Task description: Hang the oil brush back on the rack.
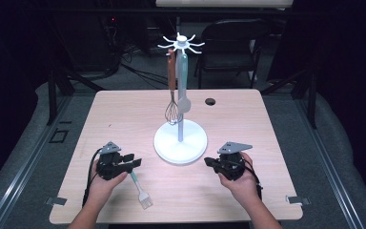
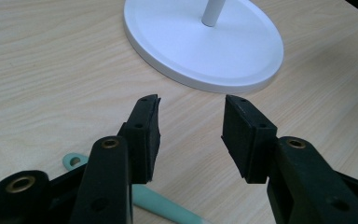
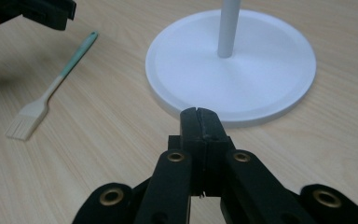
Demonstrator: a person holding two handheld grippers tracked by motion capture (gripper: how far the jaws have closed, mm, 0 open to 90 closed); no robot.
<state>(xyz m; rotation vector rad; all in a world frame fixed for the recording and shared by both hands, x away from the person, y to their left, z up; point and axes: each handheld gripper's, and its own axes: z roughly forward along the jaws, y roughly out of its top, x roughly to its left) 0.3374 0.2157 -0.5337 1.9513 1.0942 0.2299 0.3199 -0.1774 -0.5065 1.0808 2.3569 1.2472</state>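
Note:
A white utensil stand (image 1: 180,138) with a round base (image 2: 205,44) (image 3: 233,65) stands mid-table. A whisk (image 1: 172,102) with a brown handle and a pale green spatula (image 1: 183,90) hang from its top hooks. A pastry brush (image 1: 140,190) (image 3: 51,91) with a mint handle (image 2: 158,205) lies flat on the table at the front left. My left gripper (image 1: 134,162) (image 2: 191,126) hovers over the brush handle's end, open, nothing between its jaws. My right gripper (image 1: 209,163) (image 3: 200,119) sits right of the base, shut and empty.
The wooden table (image 1: 124,109) has a round cable hole (image 1: 210,101) at the back right. A dark chair (image 1: 233,43) stands behind the table. Metal clips (image 1: 56,201) sit at the front corners.

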